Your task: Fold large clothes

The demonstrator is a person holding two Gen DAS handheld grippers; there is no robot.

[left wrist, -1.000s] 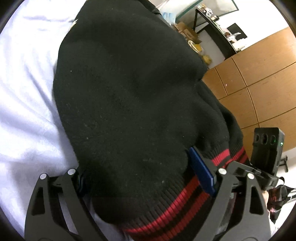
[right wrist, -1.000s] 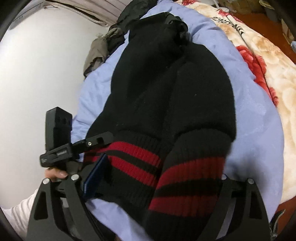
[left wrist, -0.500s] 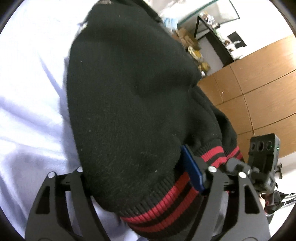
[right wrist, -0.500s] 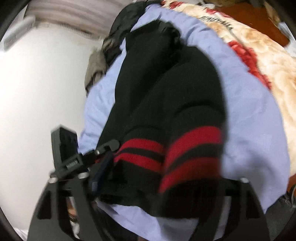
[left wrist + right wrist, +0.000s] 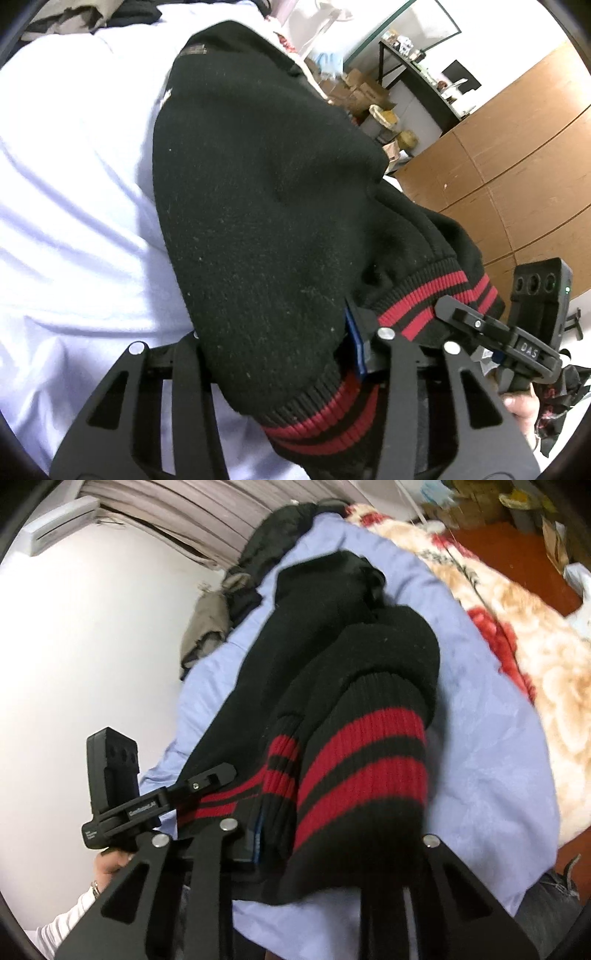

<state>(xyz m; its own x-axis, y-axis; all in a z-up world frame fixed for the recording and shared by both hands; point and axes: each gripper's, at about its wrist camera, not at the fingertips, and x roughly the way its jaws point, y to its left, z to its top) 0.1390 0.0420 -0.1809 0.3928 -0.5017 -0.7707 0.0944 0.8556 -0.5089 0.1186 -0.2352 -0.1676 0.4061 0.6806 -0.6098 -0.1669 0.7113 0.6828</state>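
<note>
A black knit sweater with red-striped ribbed hem lies on a pale blue bedsheet; its hem end is lifted. My left gripper is shut on the hem, fabric bulging between its fingers. In the right wrist view the same sweater stretches away over the sheet, and my right gripper is shut on the striped hem and cuff. Each gripper shows in the other's view, the right one at lower right, the left one at lower left, close together.
A floral blanket lies right of the sheet. A pile of dark and grey clothes sits at the bed's far end by a white wall. Wooden cabinets, boxes and a dark table stand beyond the bed.
Both grippers have lifted the hem end higher and tilted, so more of the room and far bed shows. The grippers have drawn closer together, bunching the hem.
</note>
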